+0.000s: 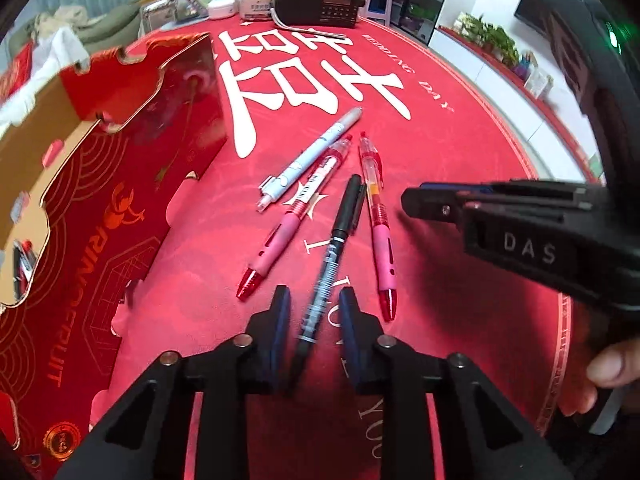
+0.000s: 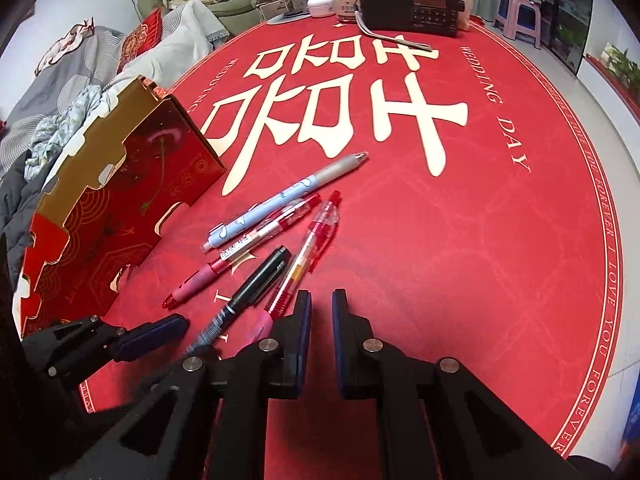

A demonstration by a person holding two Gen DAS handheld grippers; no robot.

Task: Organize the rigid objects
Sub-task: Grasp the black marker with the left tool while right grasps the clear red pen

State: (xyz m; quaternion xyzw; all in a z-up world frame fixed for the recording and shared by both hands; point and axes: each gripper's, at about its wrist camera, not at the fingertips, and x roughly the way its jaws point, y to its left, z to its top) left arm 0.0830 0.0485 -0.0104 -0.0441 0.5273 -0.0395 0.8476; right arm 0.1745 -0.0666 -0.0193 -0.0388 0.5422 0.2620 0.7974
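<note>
On red mat: pens lying, 4 total.
Black pen (image 1: 334,256): 1, lower end blurring.
Left gripper (image 1: 314,308): fingers straddling black pen, not pinching.
Right gripper (image 2: 322,308): pressed together, empty.

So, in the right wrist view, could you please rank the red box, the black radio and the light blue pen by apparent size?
1. Red box, nearest, which flatters it.
2. Black radio, farthest, so likely understated.
3. Light blue pen, long but thin.

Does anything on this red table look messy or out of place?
Yes: four pens lie loose and crisscrossed on the cloth beside the red box, not in it. The black pen lies between the left gripper's fingers.
</note>
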